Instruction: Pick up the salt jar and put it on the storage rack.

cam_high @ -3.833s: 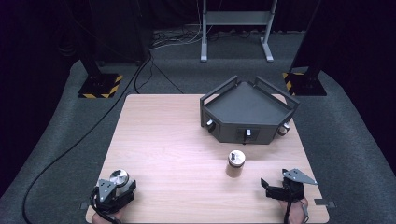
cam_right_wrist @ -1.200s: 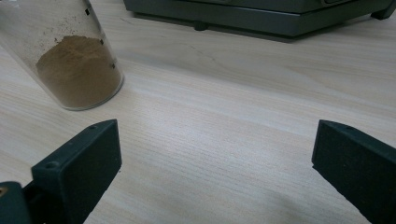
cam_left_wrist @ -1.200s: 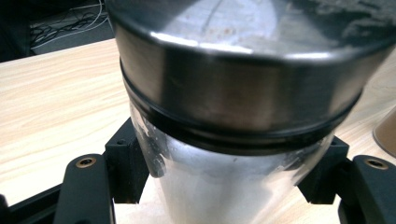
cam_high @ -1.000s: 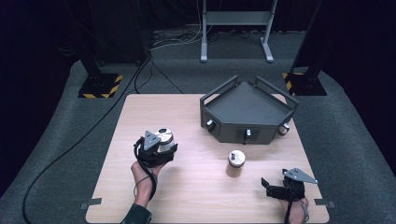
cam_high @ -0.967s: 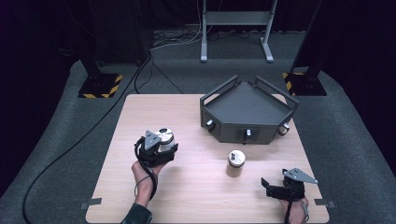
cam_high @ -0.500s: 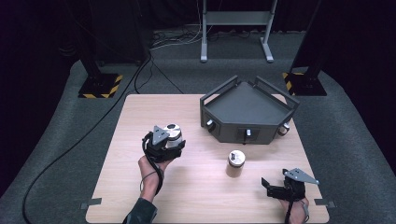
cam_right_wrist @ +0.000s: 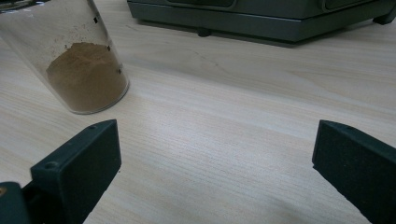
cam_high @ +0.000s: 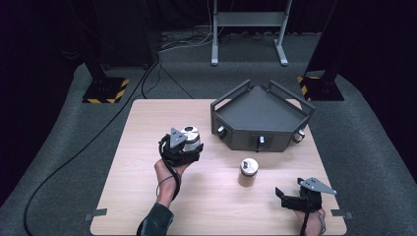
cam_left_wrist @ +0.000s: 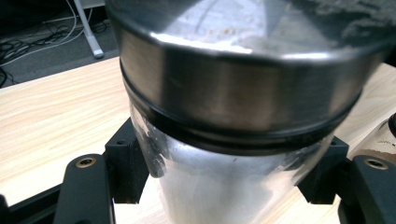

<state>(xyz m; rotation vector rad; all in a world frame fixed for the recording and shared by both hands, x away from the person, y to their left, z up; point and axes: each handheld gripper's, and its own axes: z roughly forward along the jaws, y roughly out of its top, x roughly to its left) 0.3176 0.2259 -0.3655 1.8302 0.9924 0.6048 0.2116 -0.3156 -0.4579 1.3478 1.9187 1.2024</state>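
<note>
Left claw (cam_left_wrist: 224, 186) clamped on steel-lidded jar (cam_left_wrist: 233, 107), jar base cut off, right claw (cam_right_wrist: 215, 172) apart.

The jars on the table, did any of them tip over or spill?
No, nothing looks wrong. The jar of brown powder stands upright with no powder around it. The left gripper holds the metal-lidded jar upright, by its glass.

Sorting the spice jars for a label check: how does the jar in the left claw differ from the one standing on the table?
The held jar is clamped in the left claw near the table's middle; the standing jar rests upright and untouched. The standing jar holds brown powder; what the held jar holds I cannot tell. Both are clear glass with silver metal lids.
</note>
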